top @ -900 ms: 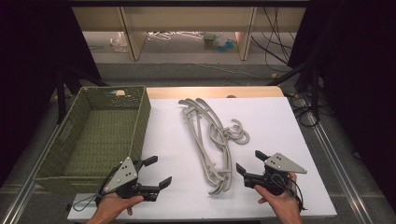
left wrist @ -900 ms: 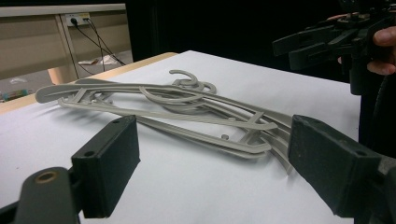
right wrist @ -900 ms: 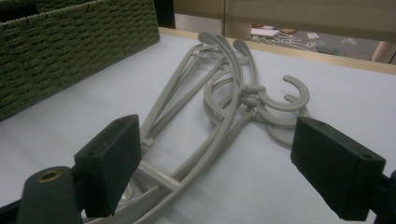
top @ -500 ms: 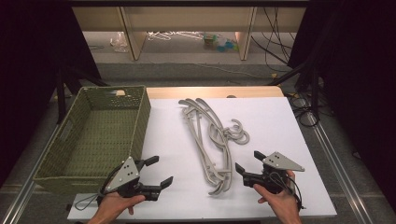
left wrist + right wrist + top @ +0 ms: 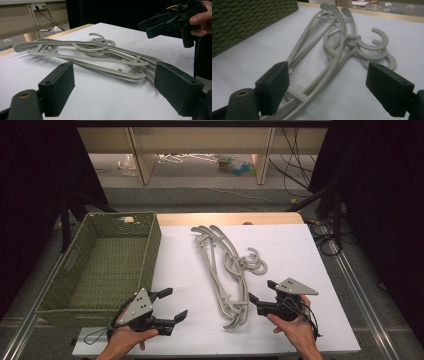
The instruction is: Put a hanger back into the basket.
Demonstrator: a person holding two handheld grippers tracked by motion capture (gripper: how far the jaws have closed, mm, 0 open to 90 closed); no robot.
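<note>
Between both grippers' spread fingers lie grey hangers, green basket at left

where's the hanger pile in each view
High view: hangers lie mid-table, right of the basket, between the two grippers.
Left gripper view: hangers stretch across the middle, beyond the open jaws.
Right gripper view: hangers run from bottom left to top centre.
Shared landmark: the curled hooks.
</note>
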